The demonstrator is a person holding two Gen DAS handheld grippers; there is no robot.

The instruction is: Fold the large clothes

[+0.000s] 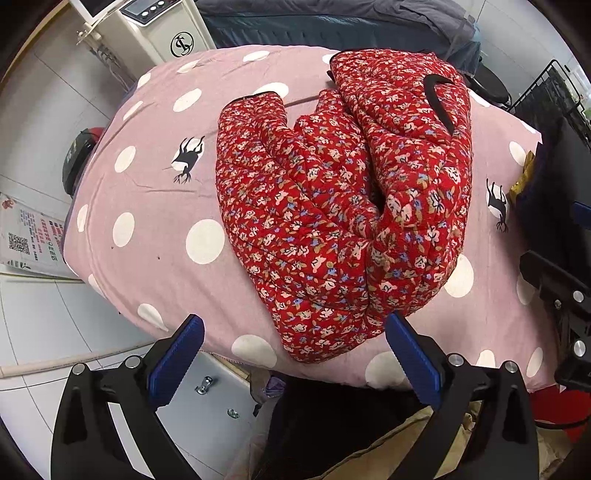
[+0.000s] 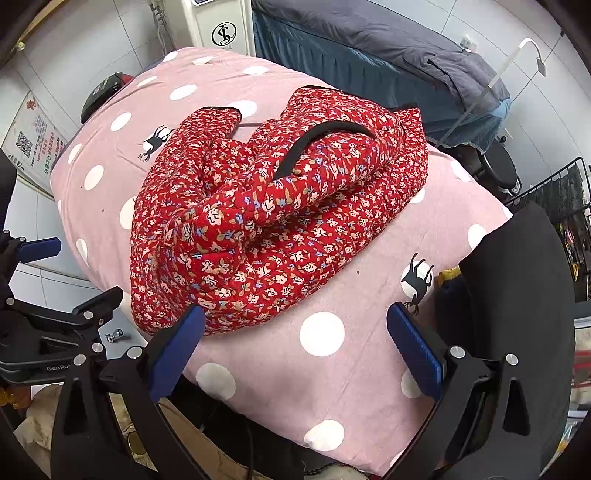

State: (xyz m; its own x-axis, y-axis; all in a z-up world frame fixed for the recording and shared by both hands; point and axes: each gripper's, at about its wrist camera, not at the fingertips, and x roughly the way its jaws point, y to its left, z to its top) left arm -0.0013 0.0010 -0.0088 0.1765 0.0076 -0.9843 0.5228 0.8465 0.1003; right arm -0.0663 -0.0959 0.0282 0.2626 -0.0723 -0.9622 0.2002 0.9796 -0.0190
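Observation:
A red quilted jacket with a small flower print (image 1: pixel 332 206) (image 2: pixel 266 221) lies bunched in thick folds on a pink table cover with white dots (image 1: pixel 147 206) (image 2: pixel 351 362). One sleeve points to the far left, and a black-trimmed edge shows on top. My left gripper (image 1: pixel 293 328) hangs open above the jacket's near hem, holding nothing. My right gripper (image 2: pixel 295 325) is open too, its left fingertip (image 2: pixel 192 321) just over the jacket's near edge, its right one over bare cover. The left gripper (image 2: pixel 40 247) also shows at the left edge of the right wrist view.
A white appliance (image 1: pixel 162 33) stands behind the table beside a bed with dark bedding (image 2: pixel 388 55). A black wire rack (image 2: pixel 554 192) and a dark cloth (image 2: pixel 517 277) are at the right. White floor tiles and a printed poster (image 1: pixel 33 236) lie to the left.

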